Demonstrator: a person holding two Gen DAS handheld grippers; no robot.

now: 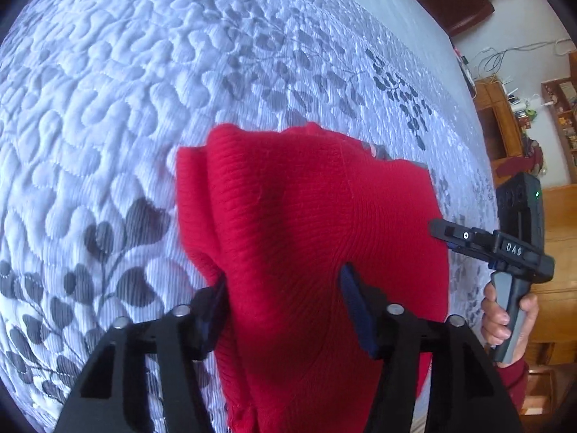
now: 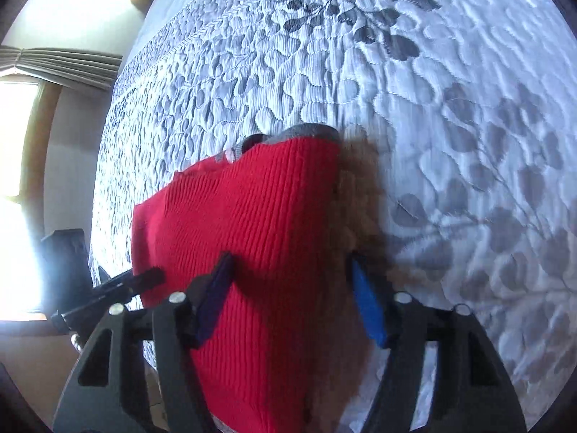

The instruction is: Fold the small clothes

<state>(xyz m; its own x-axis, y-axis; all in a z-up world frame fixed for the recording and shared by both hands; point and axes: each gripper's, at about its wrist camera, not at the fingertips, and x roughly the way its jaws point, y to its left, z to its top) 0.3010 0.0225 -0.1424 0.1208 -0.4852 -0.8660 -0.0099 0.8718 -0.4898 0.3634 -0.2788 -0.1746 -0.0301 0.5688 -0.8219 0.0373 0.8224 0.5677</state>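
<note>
A small red knitted sweater [image 1: 306, 223] hangs over a white quilted bedspread [image 1: 108, 90]. It runs down between the fingers of my left gripper [image 1: 285, 296], whose jaws stand wide apart around the cloth. In the right wrist view the same sweater [image 2: 259, 234], with a grey collar and a brown fuzzy edge, runs between the fingers of my right gripper [image 2: 292, 288], also wide apart. The right gripper also shows in the left wrist view [image 1: 438, 227], at the sweater's right edge. Whether either gripper pinches the cloth is hidden.
The bedspread [image 2: 450, 126] with grey leaf prints fills both views. Wooden furniture and shelves [image 1: 523, 126] stand beyond the bed's right edge. A bright window with a curtain [image 2: 21, 126] is at the left. The left gripper's tip [image 2: 144, 278] shows at the sweater's left edge.
</note>
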